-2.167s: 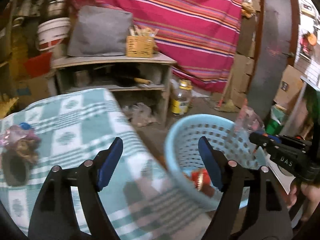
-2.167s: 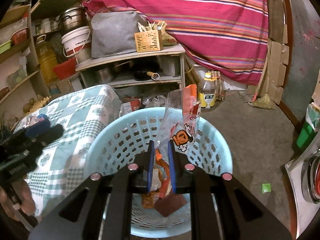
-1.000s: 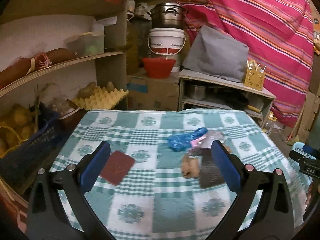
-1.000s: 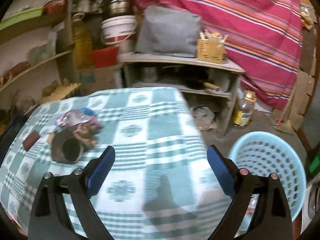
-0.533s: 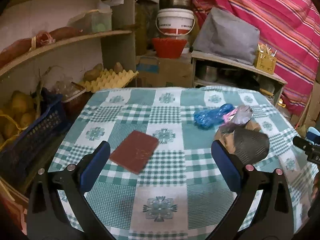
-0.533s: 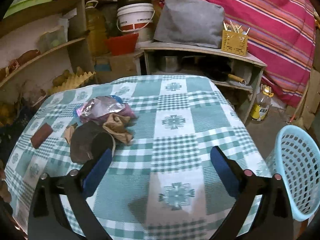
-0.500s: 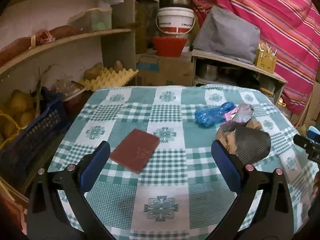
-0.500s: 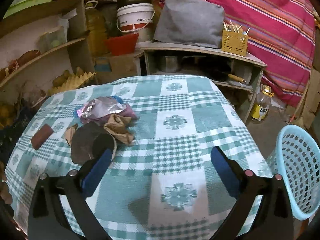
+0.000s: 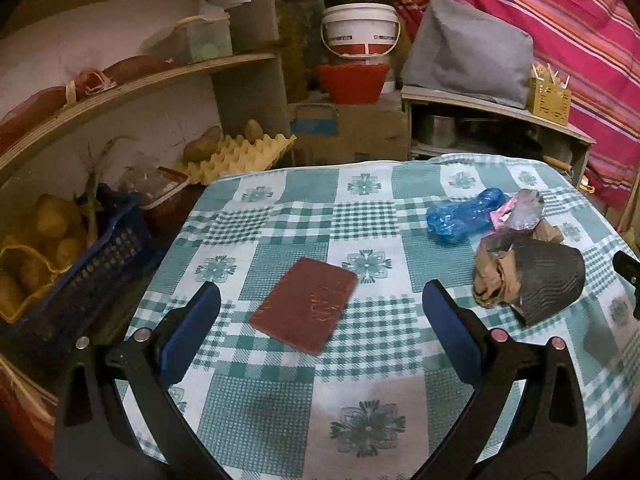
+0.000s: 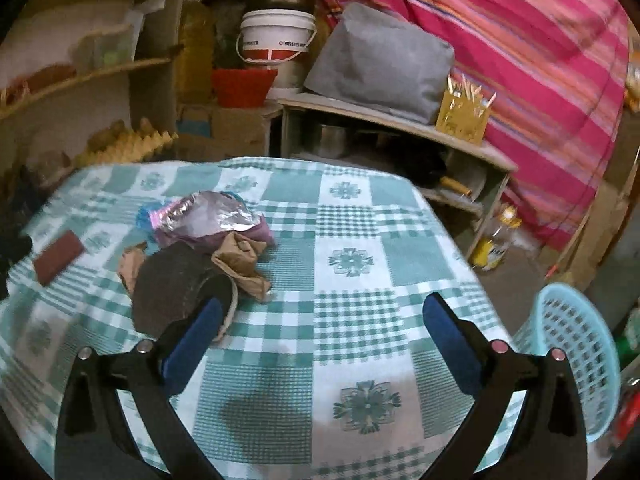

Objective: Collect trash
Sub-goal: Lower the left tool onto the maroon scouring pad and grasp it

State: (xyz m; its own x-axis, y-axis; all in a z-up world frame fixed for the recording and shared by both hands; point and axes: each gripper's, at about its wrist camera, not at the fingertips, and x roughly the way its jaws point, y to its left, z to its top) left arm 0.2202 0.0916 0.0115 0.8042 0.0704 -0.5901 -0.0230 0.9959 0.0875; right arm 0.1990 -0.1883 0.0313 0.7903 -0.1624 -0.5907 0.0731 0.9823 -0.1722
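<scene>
Probably we pinch the thin, stiff, light flat reddish-brown card [image 9: 305, 305] by its near edge, mid-table; left gripper [image 9: 320, 334] and right gripper [image 10: 320, 334] gape empty

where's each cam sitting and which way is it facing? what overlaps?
Left wrist: on the left hand-held gripper, open, facing the maroon card on the checked tablecloth.
Right wrist: on the right hand-held gripper, open, facing the tablecloth, blue basket at right.
Shared: tablecloth, card, trash pile, white bucket.
</scene>
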